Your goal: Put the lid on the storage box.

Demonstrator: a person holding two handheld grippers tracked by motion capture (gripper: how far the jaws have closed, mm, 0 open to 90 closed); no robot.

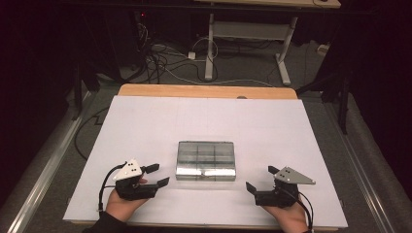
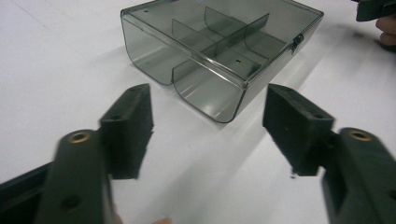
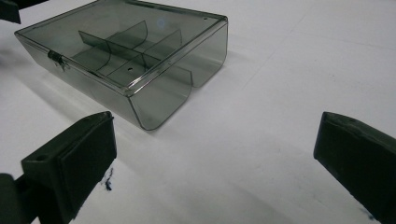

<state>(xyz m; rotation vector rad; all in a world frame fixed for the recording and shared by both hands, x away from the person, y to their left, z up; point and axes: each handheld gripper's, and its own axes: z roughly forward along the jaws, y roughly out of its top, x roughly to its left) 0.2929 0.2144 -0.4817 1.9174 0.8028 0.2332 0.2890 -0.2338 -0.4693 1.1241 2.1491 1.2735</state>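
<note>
The left gripper (image 1: 157,175) hovered just left of the clear compartment box (image 1: 206,160), jaws apart with nothing between them. The box, its lid closed, lay flat near the front middle of the white-covered bench (image 1: 145,121). The right gripper (image 1: 261,178) sat right of the box, a little farther off, jaws wide and empty.

The box (image 2: 219,51) hides its far wall behind smoky dividers, its contents too dim to tell, while the left gripper (image 2: 208,135) beside it blurs at the frame's bottom edge.
</note>
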